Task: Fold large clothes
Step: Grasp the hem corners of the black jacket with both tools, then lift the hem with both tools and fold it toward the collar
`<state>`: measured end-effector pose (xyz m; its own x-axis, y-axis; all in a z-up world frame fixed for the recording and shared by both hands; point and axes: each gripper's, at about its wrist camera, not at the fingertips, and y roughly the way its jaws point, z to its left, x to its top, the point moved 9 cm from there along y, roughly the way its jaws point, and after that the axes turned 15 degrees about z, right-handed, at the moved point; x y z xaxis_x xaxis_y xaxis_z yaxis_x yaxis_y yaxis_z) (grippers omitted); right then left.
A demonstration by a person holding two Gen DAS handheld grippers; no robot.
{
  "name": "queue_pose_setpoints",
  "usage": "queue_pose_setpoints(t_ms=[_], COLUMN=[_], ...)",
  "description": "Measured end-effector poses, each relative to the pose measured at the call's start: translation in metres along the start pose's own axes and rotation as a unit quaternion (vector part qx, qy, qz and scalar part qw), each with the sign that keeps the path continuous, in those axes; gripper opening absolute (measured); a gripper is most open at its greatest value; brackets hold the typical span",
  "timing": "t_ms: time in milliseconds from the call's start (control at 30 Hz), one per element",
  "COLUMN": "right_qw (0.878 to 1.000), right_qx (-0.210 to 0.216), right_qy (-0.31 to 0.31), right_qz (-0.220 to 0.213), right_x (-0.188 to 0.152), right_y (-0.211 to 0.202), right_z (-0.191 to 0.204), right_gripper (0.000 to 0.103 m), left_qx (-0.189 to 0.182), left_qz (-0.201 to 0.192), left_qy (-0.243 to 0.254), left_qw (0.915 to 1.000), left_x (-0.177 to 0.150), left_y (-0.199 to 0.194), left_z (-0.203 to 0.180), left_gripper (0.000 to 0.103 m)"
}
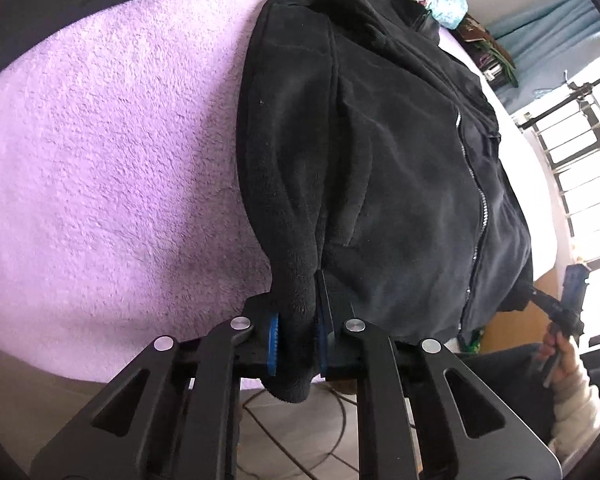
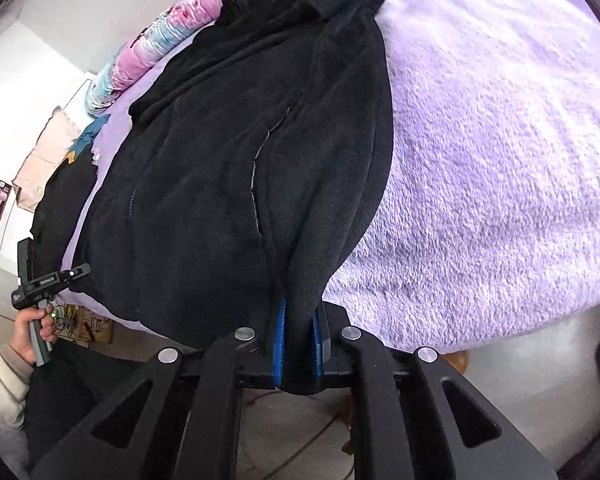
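Observation:
A black fleece zip jacket (image 1: pixel 400 152) lies spread on a lilac plush blanket (image 1: pixel 112 152), its silver zipper (image 1: pixel 478 208) running down the front. My left gripper (image 1: pixel 296 320) is shut on the jacket's bottom left corner, black fleece bunched between its blue pads (image 1: pixel 273 340). In the right wrist view the same jacket (image 2: pixel 236 152) stretches away over the blanket (image 2: pixel 500 140). My right gripper (image 2: pixel 300 344) is shut on the bottom right corner, the fabric pinched between its blue pads (image 2: pixel 279 340). Both corners hang at the bed's near edge.
The other hand-held gripper shows at the right edge (image 1: pixel 560 312) and at the left edge (image 2: pixel 40 280), each with a hand and cream sleeve. Floral bedding (image 2: pixel 168 28) lies at the bed's far end. A barred window (image 1: pixel 572 168) is at the right, tiled floor below.

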<state>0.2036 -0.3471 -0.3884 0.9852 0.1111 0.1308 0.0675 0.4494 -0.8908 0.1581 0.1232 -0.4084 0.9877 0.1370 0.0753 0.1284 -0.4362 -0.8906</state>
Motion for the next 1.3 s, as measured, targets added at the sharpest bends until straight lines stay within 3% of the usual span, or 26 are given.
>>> queue_pose_setpoints(t_ms=[167, 600, 767, 1000, 1233, 1300], right_qw=[1.0, 0.997, 0.995, 0.993, 0.989, 0.989], right_qx=[0.012, 0.057, 0.069, 0.074, 0.086, 0.072], right_qy=[-0.007, -0.013, -0.016, -0.026, -0.051, -0.055], right_qz=[-0.011, -0.054, -0.064, -0.088, -0.11, -0.117], right_x=[-0.001, 0.007, 0.01, 0.03, 0.077, 0.095], right_y=[-0.012, -0.059, -0.076, -0.112, -0.153, -0.162], right_z=[0.005, 0.023, 0.028, 0.039, 0.059, 0.062], right_gripper=[0.01, 0.009, 0.009, 0.009, 0.009, 0.009], left_qx=[0.006, -0.043, -0.034, -0.05, -0.084, -0.084], left_qz=[-0.005, -0.04, -0.022, -0.043, -0.067, -0.072], left_qy=[0.011, 0.028, 0.011, 0.027, 0.009, 0.01], left_qw=[0.9999, 0.9979, 0.9991, 0.9974, 0.9942, 0.9938], left_x=[0.001, 0.005, 0.01, 0.039, 0.087, 0.101], left_y=[-0.006, -0.05, -0.064, -0.106, -0.151, -0.161], left_z=[-0.005, -0.037, -0.041, -0.066, -0.076, -0.08], left_gripper=[0.01, 0.01, 0.01, 0.01, 0.01, 0.01])
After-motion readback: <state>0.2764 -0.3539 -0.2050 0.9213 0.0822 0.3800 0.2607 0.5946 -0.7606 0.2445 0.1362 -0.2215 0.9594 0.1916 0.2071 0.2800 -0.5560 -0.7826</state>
